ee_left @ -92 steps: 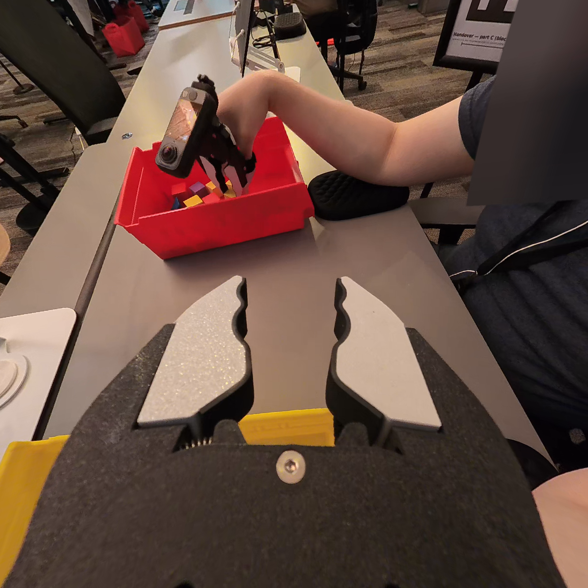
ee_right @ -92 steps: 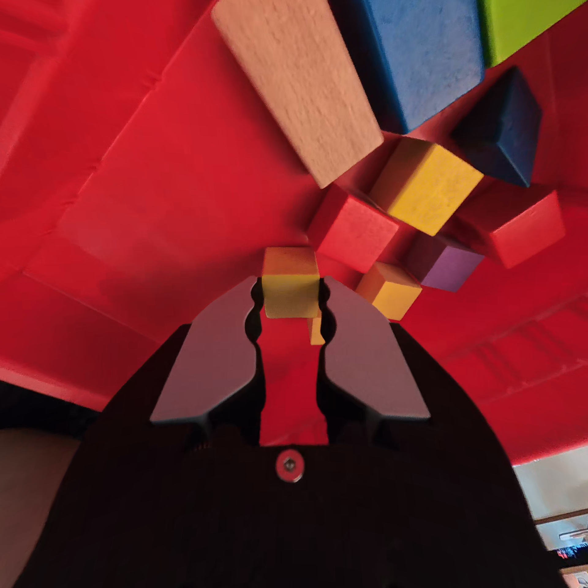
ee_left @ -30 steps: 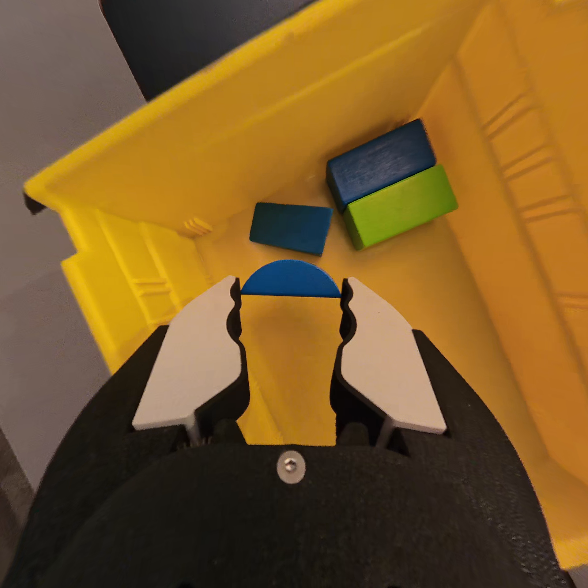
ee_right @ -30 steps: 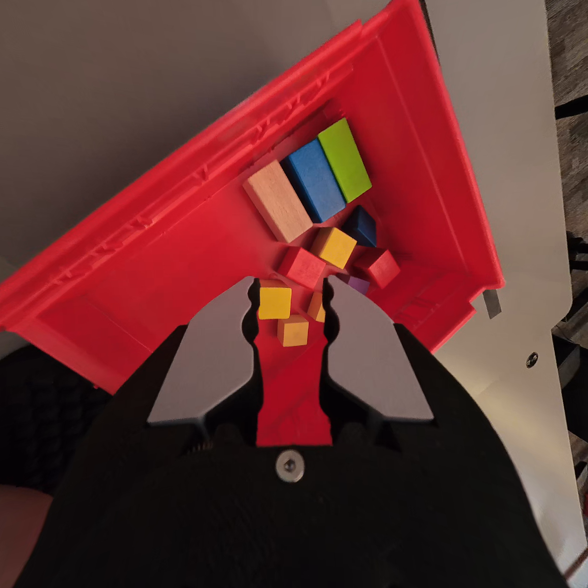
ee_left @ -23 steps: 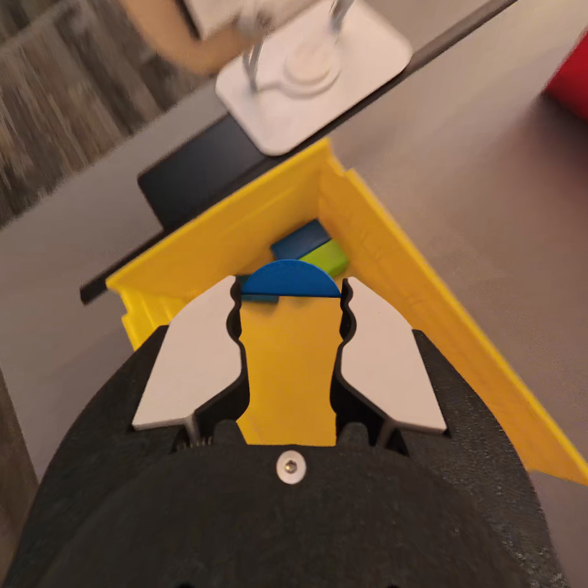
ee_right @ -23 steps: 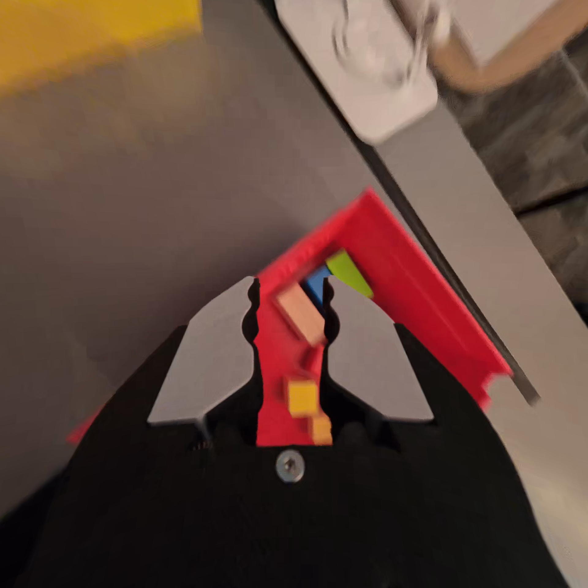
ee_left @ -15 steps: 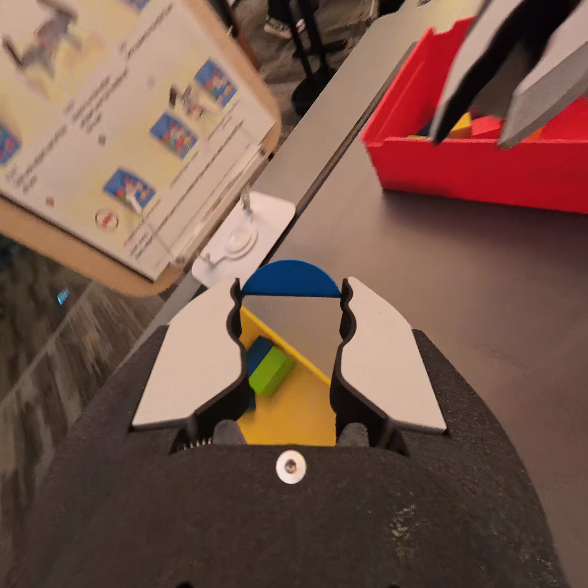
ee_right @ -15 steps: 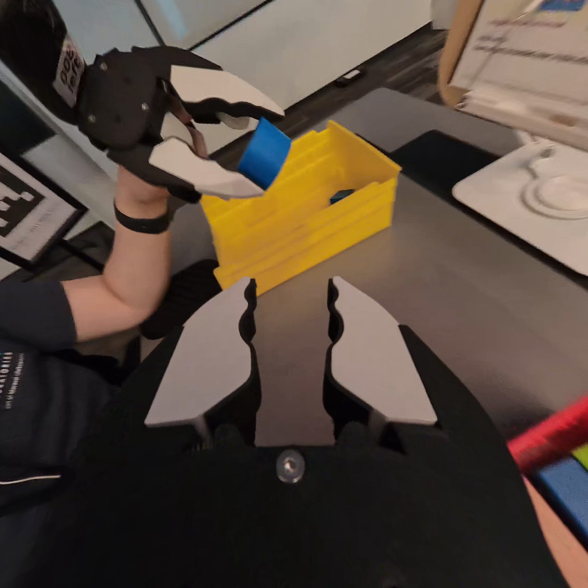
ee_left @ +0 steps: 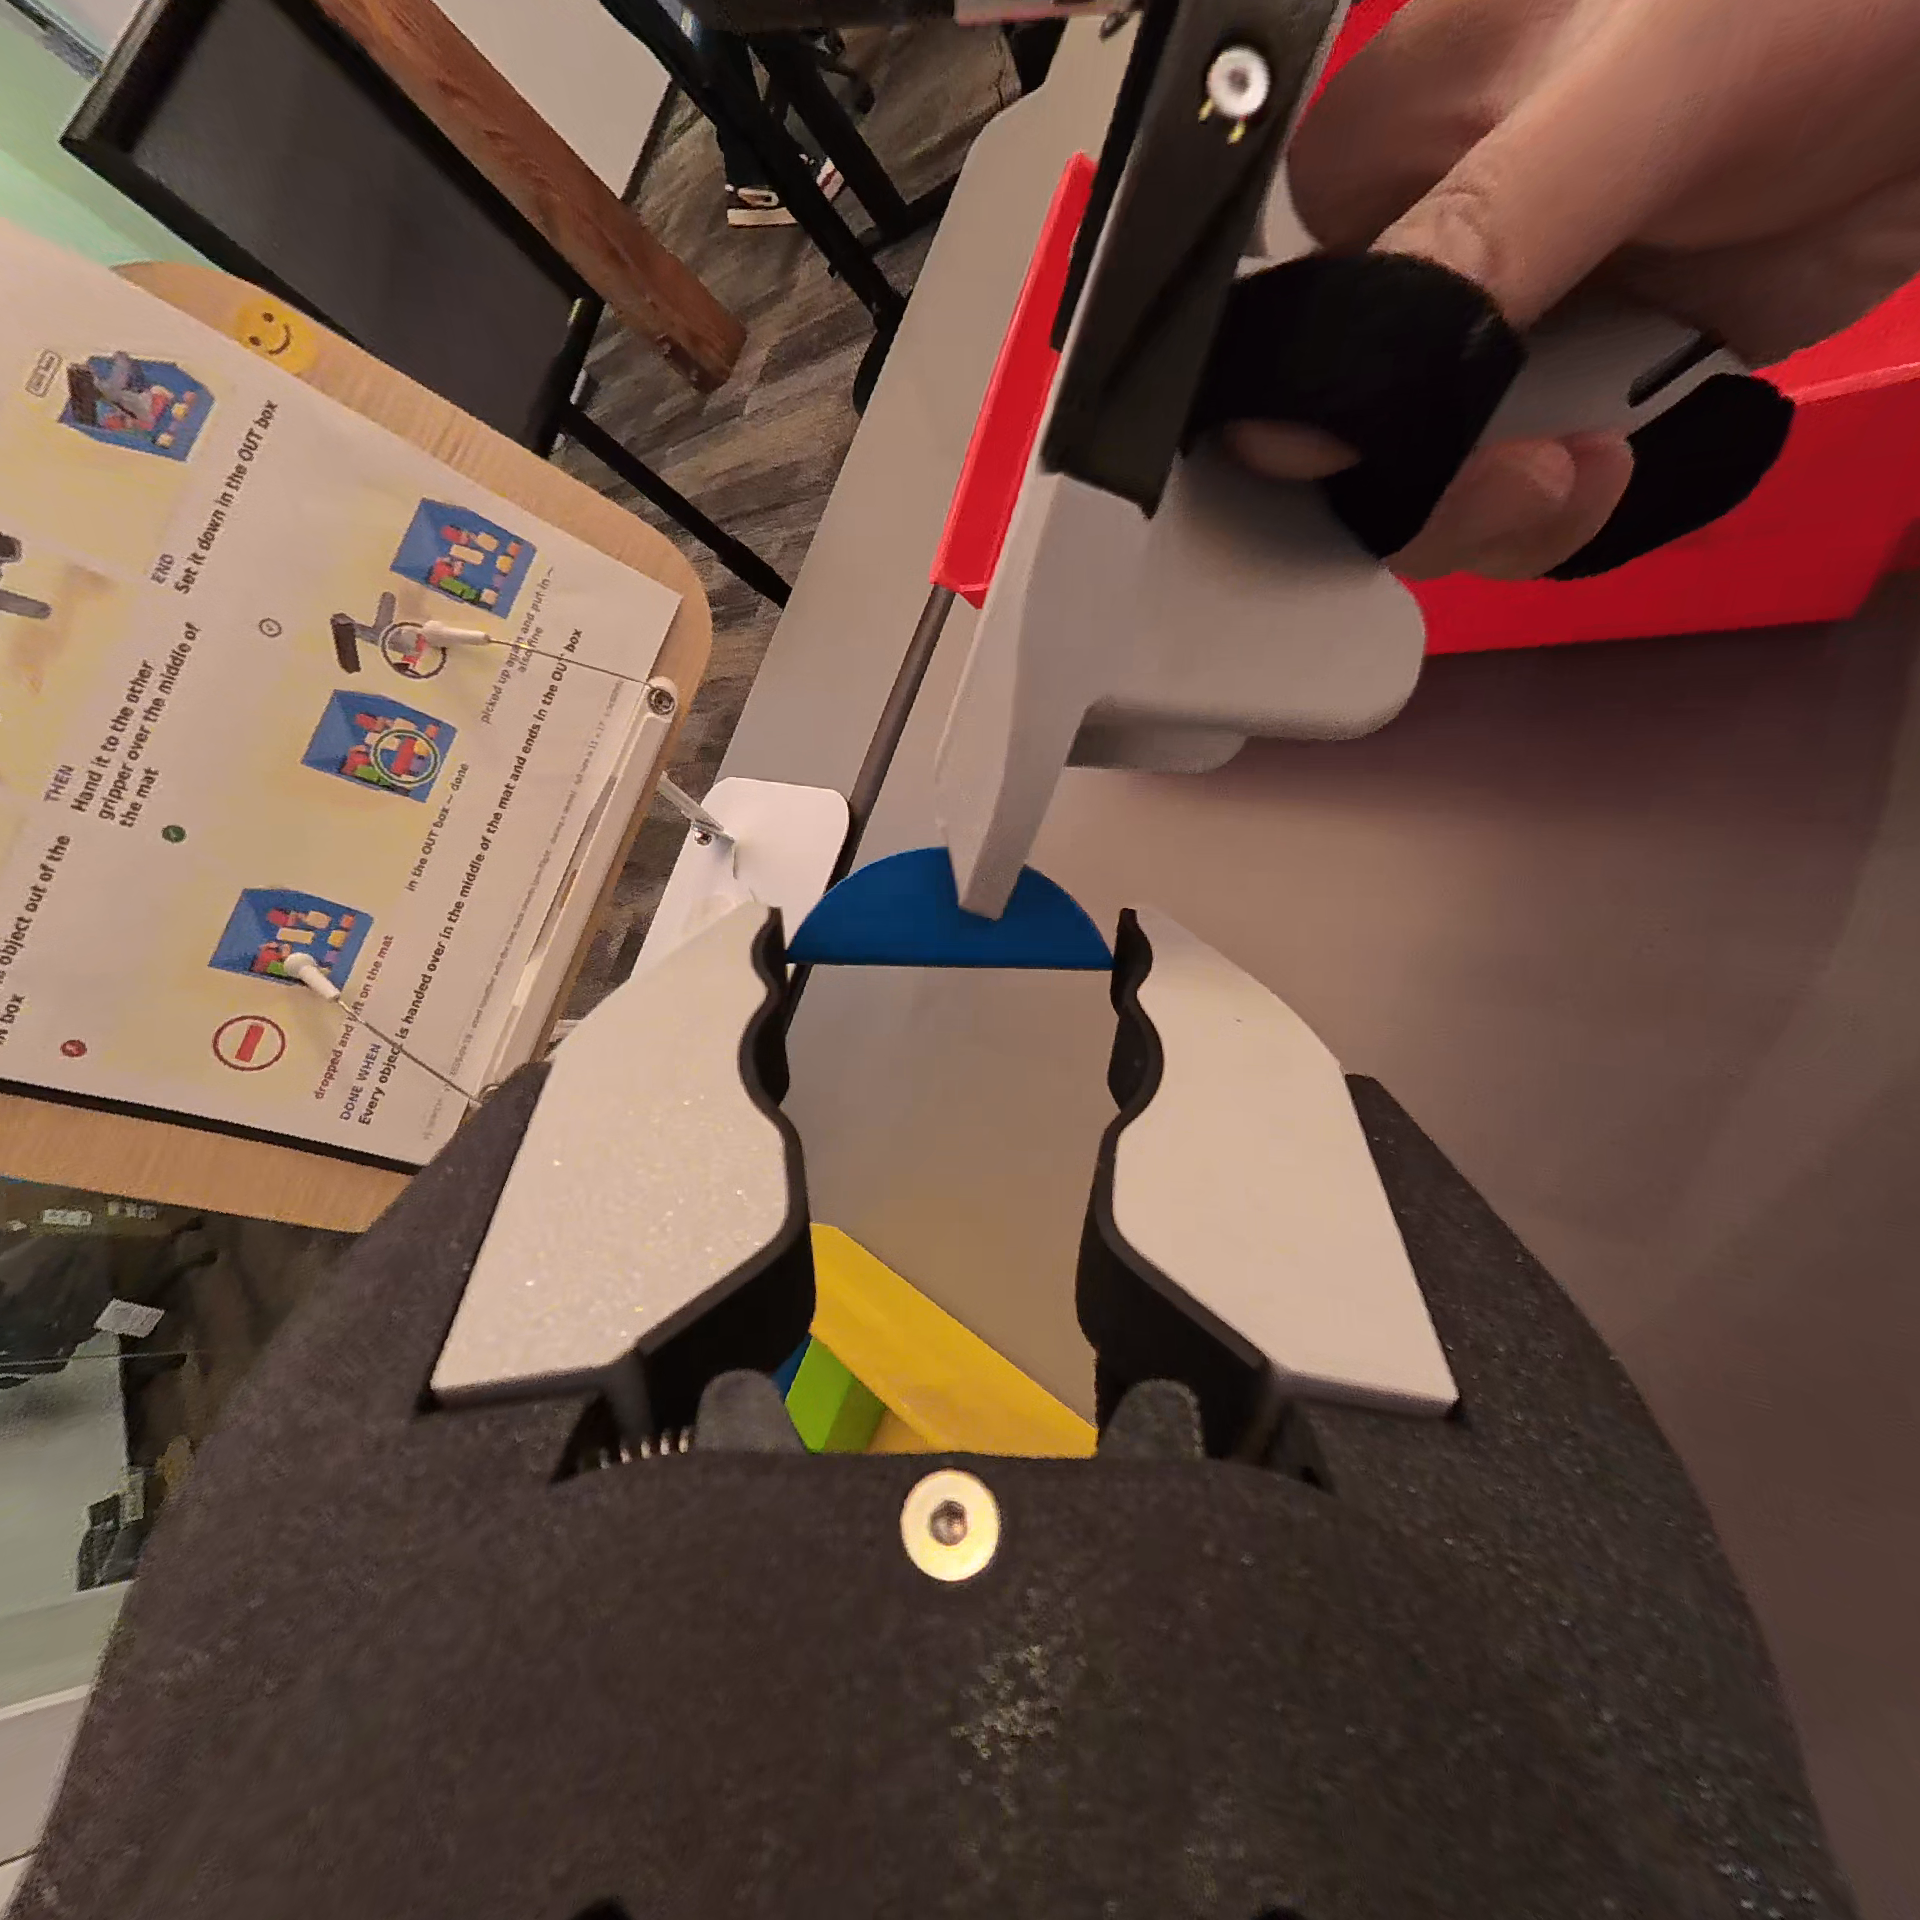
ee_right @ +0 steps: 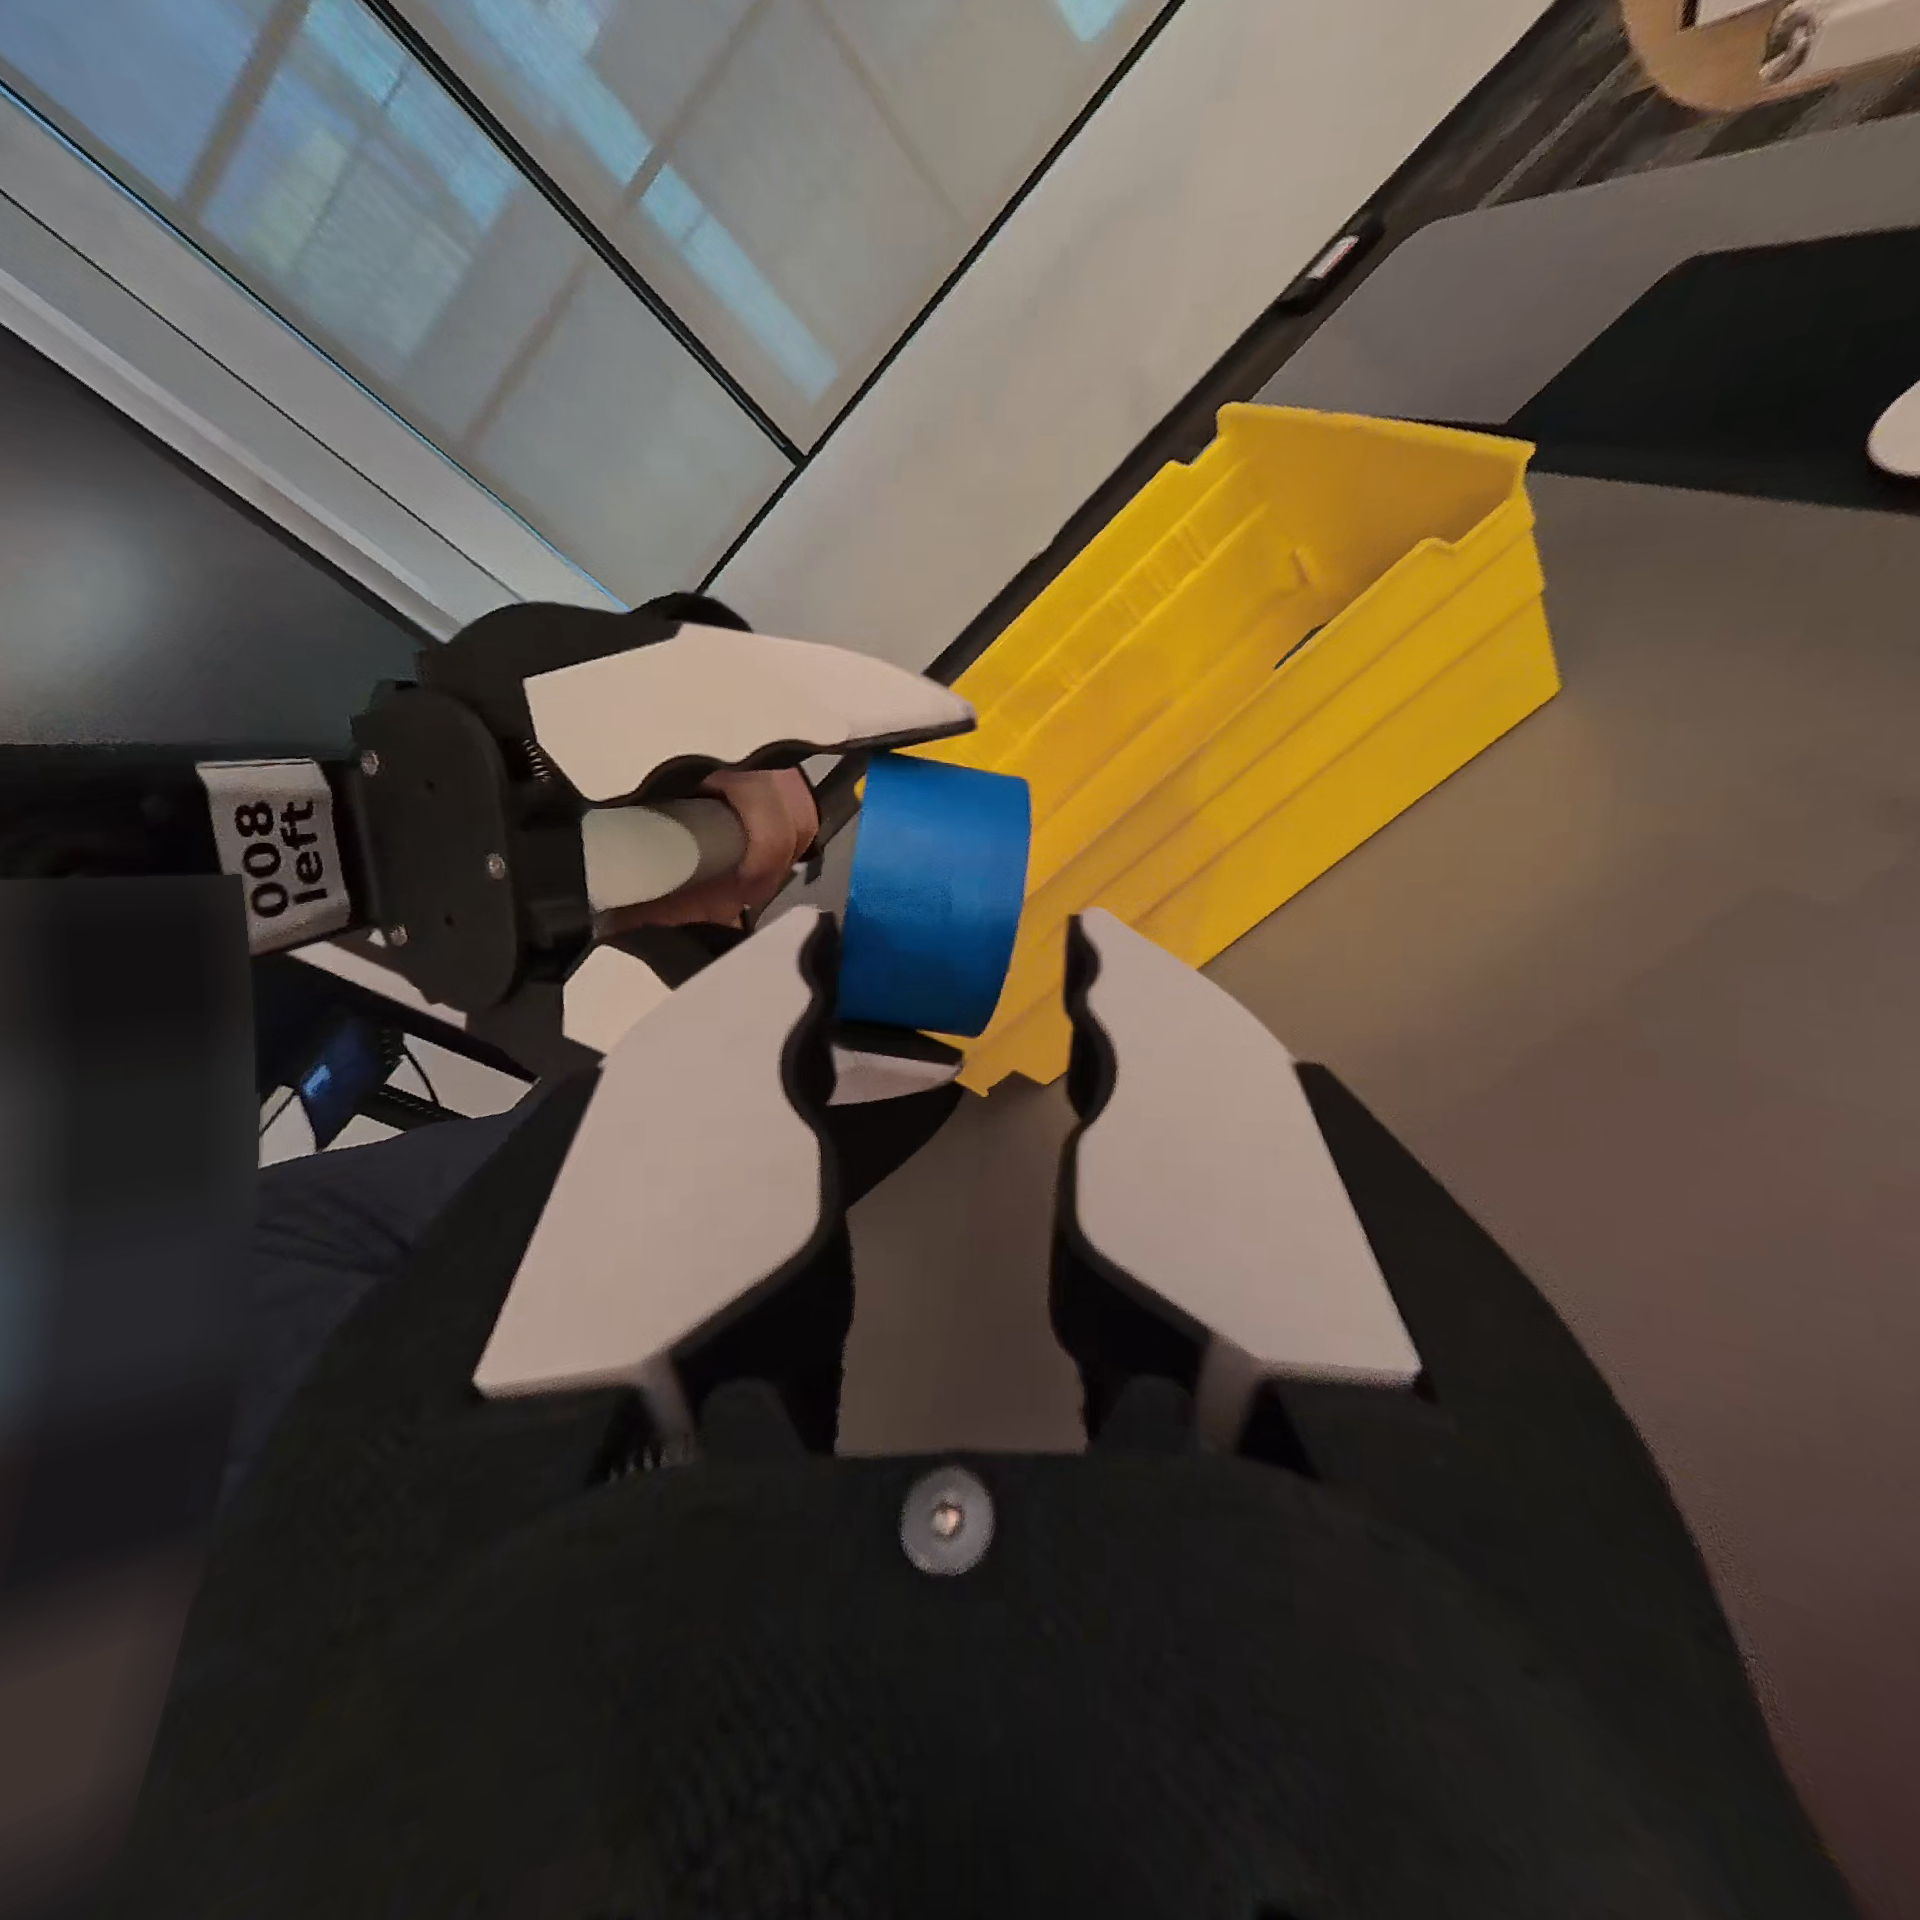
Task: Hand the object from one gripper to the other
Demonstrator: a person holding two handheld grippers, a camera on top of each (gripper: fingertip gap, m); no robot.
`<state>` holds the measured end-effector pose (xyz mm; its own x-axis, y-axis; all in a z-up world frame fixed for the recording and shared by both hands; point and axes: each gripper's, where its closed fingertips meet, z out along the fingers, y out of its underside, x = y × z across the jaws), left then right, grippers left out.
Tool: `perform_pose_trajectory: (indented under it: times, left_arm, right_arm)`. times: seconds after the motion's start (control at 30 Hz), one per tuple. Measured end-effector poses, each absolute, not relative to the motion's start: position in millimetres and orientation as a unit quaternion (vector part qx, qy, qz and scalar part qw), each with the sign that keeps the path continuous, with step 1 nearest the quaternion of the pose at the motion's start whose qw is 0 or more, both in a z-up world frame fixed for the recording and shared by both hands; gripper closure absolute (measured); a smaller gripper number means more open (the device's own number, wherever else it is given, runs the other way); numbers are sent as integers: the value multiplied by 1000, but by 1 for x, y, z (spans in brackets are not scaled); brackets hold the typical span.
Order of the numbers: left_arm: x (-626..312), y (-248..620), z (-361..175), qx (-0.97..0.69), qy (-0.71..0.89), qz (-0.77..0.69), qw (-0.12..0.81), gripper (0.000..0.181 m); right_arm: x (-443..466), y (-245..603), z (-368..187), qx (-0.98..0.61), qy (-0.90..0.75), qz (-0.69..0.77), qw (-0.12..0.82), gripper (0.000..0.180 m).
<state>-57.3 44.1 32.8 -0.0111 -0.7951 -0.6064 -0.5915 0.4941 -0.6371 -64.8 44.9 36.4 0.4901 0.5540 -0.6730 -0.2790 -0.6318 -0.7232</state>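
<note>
My left gripper (ee_left: pixel 951 935) is shut on a blue half-round block (ee_left: pixel 914 920), held by its flat ends at the fingertips, above the grey table. My right gripper (ee_right: pixel 945 935) is open, and its tips straddle the same block (ee_right: pixel 935 894) without closing on it. In the right wrist view the left gripper (ee_right: pixel 951 894) reaches in from the left with the block in its jaws. In the left wrist view one right-gripper finger (ee_left: pixel 1091 675) comes down from above and reaches the block's curved top.
A yellow bin (ee_right: pixel 1299 644) stands on the table behind the block; its corner and a green block (ee_left: pixel 831 1392) show below the left jaws. A red bin (ee_left: pixel 1558 603) is behind the hand. An instruction sheet on a stand (ee_left: pixel 260 727) is at left.
My left gripper lifted the blue block out of the yellow bin. My right gripper left the red bin empty, swung over, and now has its open tips around the block.
</note>
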Motion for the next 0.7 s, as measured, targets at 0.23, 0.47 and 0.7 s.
perform_pose_trajectory:
  times: [0.23, 0.47, 0.7]
  left_arm:
    - [-58, 41, 25, -494, 715, -96, 485, 122]
    - [-69, 42, 29, -519, 708, -158, 453, 111]
    - [-84, 51, 43, -531, 691, -181, 455, 117]
  right_arm:
    - [-61, 42, 32, -768, -112, 474, 417, 147]
    - [16, 28, 30, -827, -163, 325, 429, 147]
    - [138, -31, -31, -905, -249, 84, 333, 147]
